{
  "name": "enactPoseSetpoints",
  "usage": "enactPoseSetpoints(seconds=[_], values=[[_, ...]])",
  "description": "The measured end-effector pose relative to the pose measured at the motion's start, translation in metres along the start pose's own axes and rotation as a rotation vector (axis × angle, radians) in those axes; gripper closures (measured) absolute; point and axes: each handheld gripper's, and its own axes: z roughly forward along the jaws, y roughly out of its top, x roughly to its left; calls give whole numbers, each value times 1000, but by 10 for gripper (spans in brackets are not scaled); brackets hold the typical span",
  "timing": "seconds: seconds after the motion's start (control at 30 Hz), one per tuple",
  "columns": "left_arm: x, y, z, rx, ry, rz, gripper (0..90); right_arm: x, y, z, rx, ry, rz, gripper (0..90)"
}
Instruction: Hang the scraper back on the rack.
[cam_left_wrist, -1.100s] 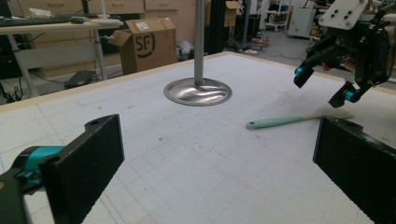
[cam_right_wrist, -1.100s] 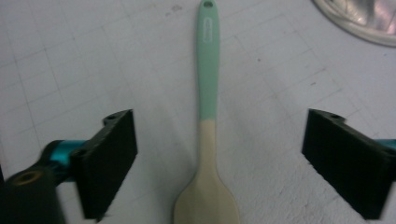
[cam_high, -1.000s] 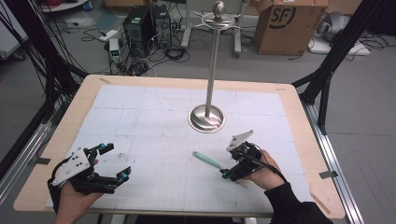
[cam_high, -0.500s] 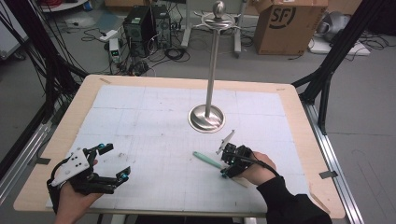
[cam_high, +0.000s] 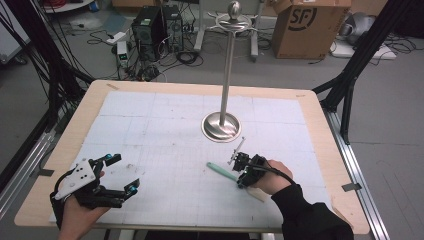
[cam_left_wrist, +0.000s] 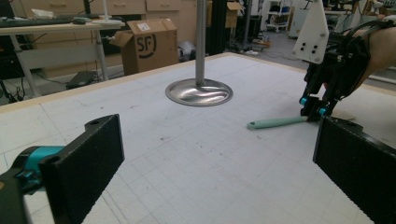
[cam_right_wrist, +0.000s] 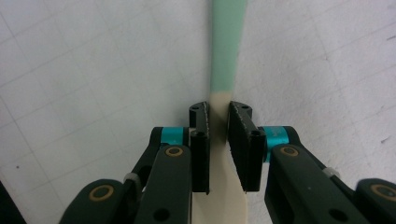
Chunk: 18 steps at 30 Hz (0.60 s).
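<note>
The right gripper (cam_right_wrist: 218, 116) has just been closing on the spatula (cam_right_wrist: 227, 51), which runs straight ahead between its 2 jaws toward the stand (cam_high: 221, 125).

We note the spatula (cam_high: 222, 171) lying on the mat (cam_high: 165, 130); the stand (cam_high: 221, 126) is behind it, the left gripper (cam_high: 122, 175) well to its left.

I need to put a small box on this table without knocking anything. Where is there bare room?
The far left, between the table's left edge and the metal stand, is bare. So is the near middle, between the left gripper and the green-handled spatula. It is crowded near right, where the right gripper is shut on the spatula, close to the stand's base.
</note>
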Motion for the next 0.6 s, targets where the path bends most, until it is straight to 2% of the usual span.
enactPoseSetpoints(seconds=[0.13,0.17,0.23,0.27,0.33,0.37,0.43,0.6], values=[[0,0,-1,-2,-1,-2,25,3,0,0,1,-14,11,805],[0,0,-1,-2,0,0,25,3,0,0,-4,-17,-2,806],[1,0,-1,-3,0,0,25,3,-2,-1,-20,-17,12,806],[1,0,-1,-2,1,-2,25,2,-6,-2,-51,-1,27,806],[1,0,-1,-2,2,-3,25,2,-9,-3,-73,1,32,806],[1,0,0,-2,3,-4,25,2,-14,-8,-119,8,34,806],[2,0,0,0,3,-3,25,3,-16,-11,-135,13,36,807],[1,0,0,0,2,-2,25,7,-30,-28,-263,26,42,806]])
